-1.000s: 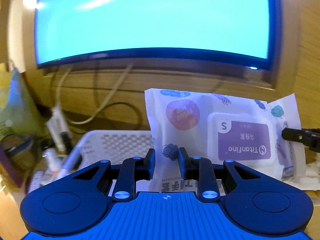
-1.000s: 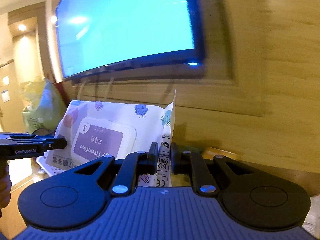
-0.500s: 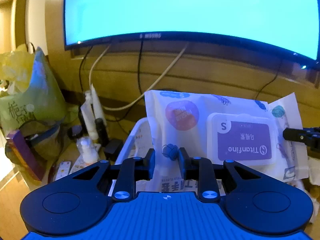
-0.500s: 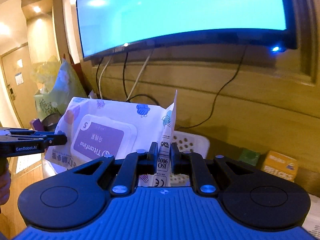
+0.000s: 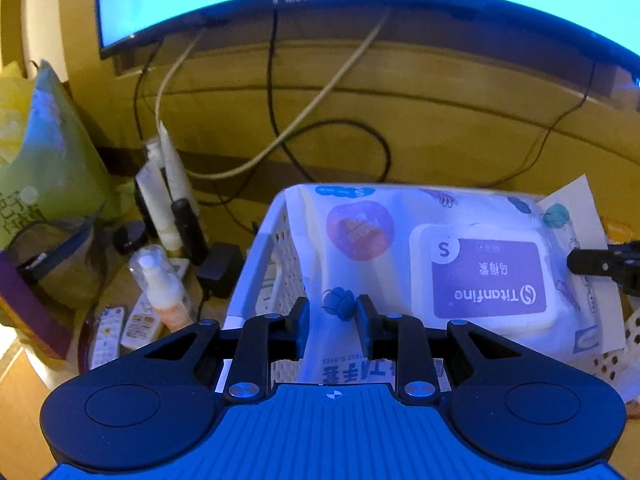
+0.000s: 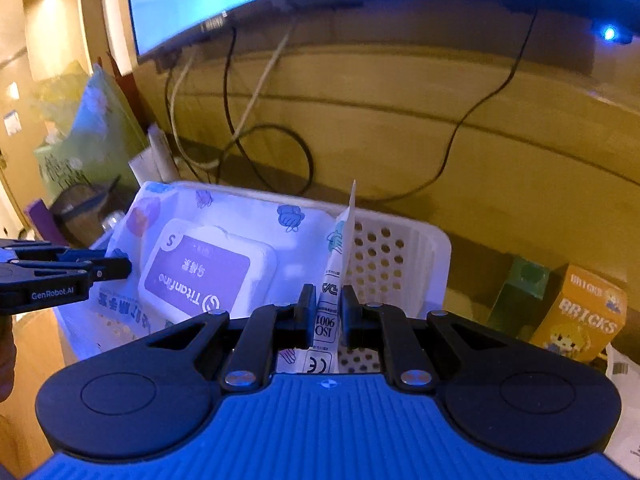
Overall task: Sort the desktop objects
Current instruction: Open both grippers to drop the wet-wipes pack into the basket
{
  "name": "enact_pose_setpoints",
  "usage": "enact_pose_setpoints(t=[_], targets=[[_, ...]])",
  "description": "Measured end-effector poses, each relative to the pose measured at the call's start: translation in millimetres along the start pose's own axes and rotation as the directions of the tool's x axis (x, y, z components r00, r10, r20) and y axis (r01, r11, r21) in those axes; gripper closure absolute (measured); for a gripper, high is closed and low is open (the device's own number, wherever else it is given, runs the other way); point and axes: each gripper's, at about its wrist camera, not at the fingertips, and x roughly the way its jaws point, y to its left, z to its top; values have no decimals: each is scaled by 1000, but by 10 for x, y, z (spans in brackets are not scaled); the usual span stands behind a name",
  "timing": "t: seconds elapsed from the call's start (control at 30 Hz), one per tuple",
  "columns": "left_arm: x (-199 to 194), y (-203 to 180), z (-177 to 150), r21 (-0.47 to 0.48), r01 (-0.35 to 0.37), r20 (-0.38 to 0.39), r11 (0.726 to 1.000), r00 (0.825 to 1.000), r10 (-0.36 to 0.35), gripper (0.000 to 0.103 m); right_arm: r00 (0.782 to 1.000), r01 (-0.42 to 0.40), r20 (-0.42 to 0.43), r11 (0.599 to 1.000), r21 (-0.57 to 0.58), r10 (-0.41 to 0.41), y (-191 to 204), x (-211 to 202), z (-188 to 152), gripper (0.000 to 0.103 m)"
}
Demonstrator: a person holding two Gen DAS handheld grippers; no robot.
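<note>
One wipes pack [image 5: 420, 264] (purple Titanfine lid) held over one white perforated basket [image 5: 256, 264]. Left gripper [image 5: 332, 316] jaws just been opening, pack edge between them, grip loosening. Right gripper [image 6: 324, 312] clenched on pack's side seam. Two boxes [image 6: 580, 312] beside basket.

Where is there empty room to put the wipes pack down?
Inside the white basket, the patch between its holed right wall and the wipes pack looks bare. So does the desk strip between basket and green box. Left of the basket is crowded: bottles, remotes, charger.
</note>
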Motion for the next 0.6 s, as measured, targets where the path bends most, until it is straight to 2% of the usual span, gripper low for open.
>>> enact_pose_setpoints(t=[0.2,0.3,0.33,0.4,0.47,0.6], targets=[[223,-59,-14,65,14,-111,998,994,-6,73,993,47,-112,999,-4,-47,45,194,11,89],[275,-99,-16,114,14,-137,993,991,2,70,989,69,-130,997,-30,-73,76,241,35,89],[292,-107,-4,123,27,-150,992,989,-8,65,987,74,-138,997,-33,-77,78,257,49,89],[308,-107,25,111,81,-180,991,982,-60,67,987,47,-155,999,-6,-48,73,268,88,89],[268,-158,27,144,74,-168,987,985,-49,66,984,22,-179,1000,10,-20,122,271,120,90],[209,-198,23,180,70,-144,981,989,-44,63,971,30,-237,998,-49,-40,323,316,95,89]])
